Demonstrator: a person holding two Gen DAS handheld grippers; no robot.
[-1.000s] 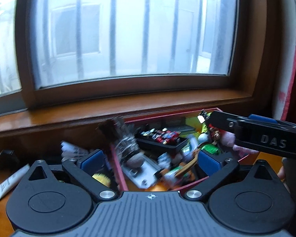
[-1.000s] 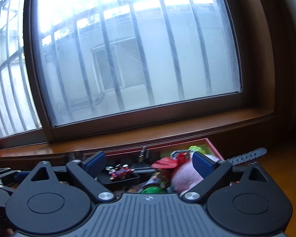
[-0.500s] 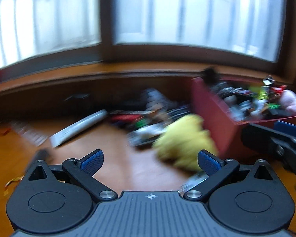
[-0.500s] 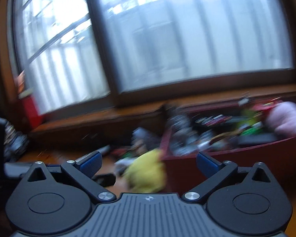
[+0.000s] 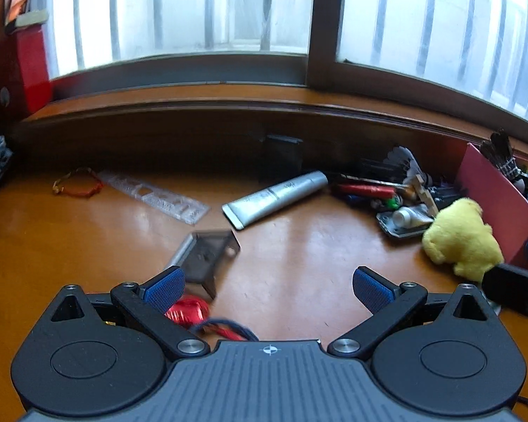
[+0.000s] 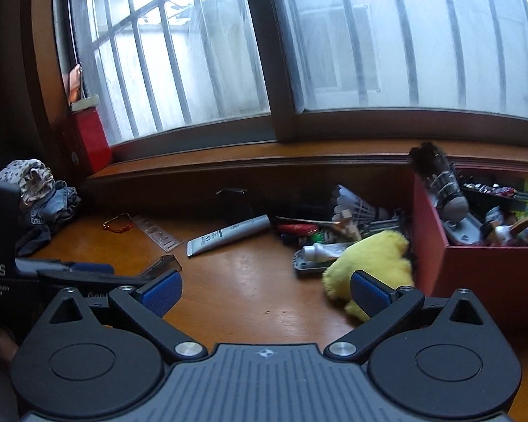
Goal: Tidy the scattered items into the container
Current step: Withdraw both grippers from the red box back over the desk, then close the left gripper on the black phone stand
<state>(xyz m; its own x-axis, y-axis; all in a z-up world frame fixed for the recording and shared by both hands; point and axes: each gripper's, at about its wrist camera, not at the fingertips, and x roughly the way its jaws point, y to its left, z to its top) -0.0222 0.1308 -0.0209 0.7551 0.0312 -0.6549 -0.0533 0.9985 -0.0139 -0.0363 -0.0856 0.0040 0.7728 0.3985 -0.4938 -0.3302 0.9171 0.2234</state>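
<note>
Both grippers have swung away from over the red box [image 6: 475,274] and now face the scattered stuff on the bench [image 5: 299,246], w/ nothing carried. So whatever was being dropped off is done and this looks like the hunt for the next pick.

Left gripper [image 5: 269,286]: jaws spread wide, empty, hovering above the bench. Right gripper [image 6: 264,290]: also spread as wide as it goes, empty.

Landmark = red box, at the right edge of the bench, already packed w/ toys and a dark shuttlecock [image 6: 440,183] poking over its left rim. Yellow plush [image 6: 369,263] lies just left of the box, touching or nearly touching its wall. Further left of the box: a small heap (white shuttlecock [image 6: 355,207], red pen-like thing, small white tube), then a silver tube [image 5: 278,195], a clear ruler [image 5: 155,197], an orange-red string loop [image 5: 77,183]. A smoky clear plastic piece [image 5: 207,256] sits farthest from the box toward the camera, just ahead of the left gripper.

Likely next: plush for the right gripper, plastic piece for the left.
</note>
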